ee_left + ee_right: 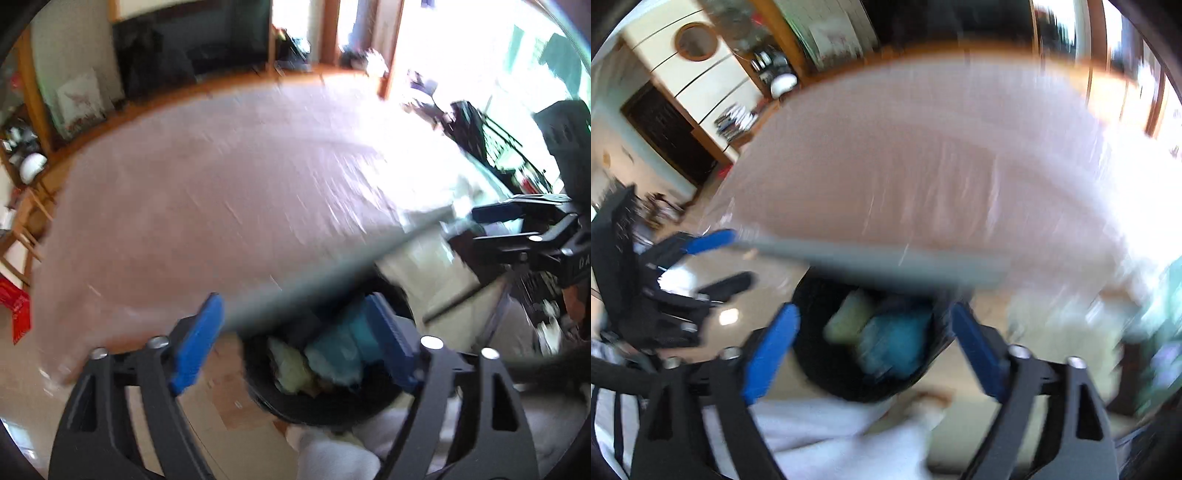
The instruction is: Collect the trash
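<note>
Pinkish translucent plastic, a bag (229, 192) blurred by motion, billows over the black bin (827, 354), where green and blue trash (886, 339) sits inside; we see our left gripper (295, 347) and right gripper (875, 350) both spread apart above it.

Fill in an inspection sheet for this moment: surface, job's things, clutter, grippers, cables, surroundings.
Surface: pale floor; frames blurred.
Job's things: black bin below, holding blue trash and yellowish trash; translucent bag stretched above.
Clutter: red item on floor.
Grippers: left gripper and right gripper both open over the bin.
Cables: nothing seen.
Surroundings: wooden shelves, bright doorway.
</note>
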A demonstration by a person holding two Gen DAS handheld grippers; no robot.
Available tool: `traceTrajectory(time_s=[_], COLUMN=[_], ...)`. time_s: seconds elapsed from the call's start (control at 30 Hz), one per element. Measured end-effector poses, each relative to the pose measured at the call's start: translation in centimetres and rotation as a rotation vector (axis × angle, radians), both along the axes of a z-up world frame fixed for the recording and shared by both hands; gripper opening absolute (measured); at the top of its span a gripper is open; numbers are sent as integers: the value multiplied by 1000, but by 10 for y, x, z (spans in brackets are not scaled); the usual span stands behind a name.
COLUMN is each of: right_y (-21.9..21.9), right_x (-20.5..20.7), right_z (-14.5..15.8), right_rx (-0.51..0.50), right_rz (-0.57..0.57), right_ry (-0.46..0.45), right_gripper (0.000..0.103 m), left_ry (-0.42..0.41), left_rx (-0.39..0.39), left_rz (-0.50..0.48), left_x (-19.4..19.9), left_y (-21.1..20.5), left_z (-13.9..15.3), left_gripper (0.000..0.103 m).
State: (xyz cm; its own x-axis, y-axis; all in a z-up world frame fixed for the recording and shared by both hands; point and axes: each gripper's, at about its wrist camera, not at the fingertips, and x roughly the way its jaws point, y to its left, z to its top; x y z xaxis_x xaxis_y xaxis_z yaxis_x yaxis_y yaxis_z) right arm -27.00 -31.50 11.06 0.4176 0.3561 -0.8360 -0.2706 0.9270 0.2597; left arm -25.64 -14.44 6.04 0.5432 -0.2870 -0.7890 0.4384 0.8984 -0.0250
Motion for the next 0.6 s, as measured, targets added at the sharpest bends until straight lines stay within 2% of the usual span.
traceTrajectory(time_s=[0.03,0.13,0.2,0.3,0.4,0.6], right_y=[-4,-20,-35,-58,-81,-103], right_x=[10,49,86,142,190,248], right_z=[15,28,24,10,-11,-42], right_rx=[-62,-168,-205,-246,-239,-282], right_rz=[-15,-70,-111,-185,-254,-293], right_ry=[-93,-252,-283,-267,-204,-124], right_gripper=[98,99,99,99,99,99], left_ry=[-29,-71,-110,-102,-49,22], left_rx=[-4,-13,22,71,71,69], left_rz=[29,116,176,260,338,427], left_x=[8,45,76,124,168,226], left_y=[6,27,41,63,87,114], left_z=[8,21,22,10,-6,-37], left_gripper=[95,95,95,95,95,95])
